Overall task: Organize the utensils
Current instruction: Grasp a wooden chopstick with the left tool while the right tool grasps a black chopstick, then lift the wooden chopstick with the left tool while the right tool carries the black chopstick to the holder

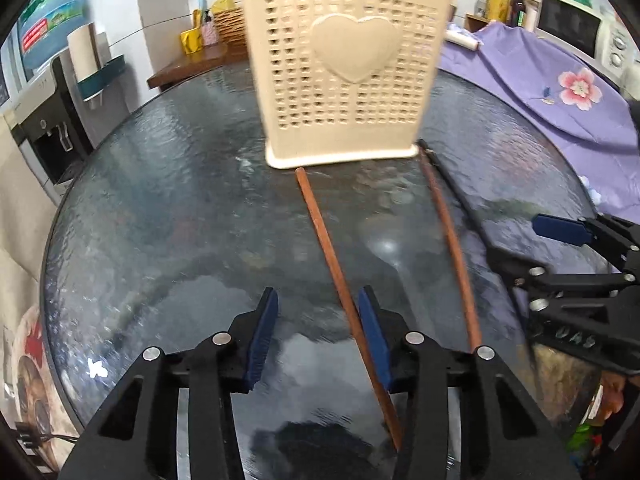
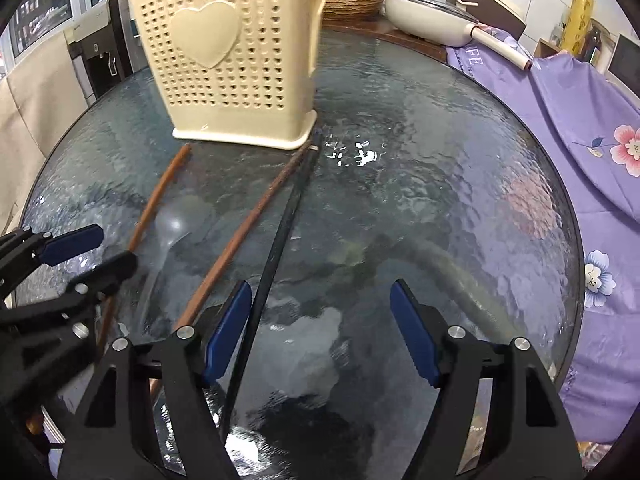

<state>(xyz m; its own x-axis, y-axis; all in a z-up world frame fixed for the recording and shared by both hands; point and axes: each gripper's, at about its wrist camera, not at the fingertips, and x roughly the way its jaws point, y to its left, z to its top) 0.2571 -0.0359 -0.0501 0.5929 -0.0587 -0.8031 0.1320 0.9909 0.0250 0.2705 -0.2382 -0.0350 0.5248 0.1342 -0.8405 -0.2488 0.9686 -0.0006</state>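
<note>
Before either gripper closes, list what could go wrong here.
1. The left gripper has the brown chopstick against one pad rather than centred, so a closing pinch may flick it sideways on the glass table.
2. The black chopstick sits off-centre in the right gripper, beside another brown chopstick; both could get nudged.
3. The chopstick tips lie near the cream basket, so a push may shove it.
</note>
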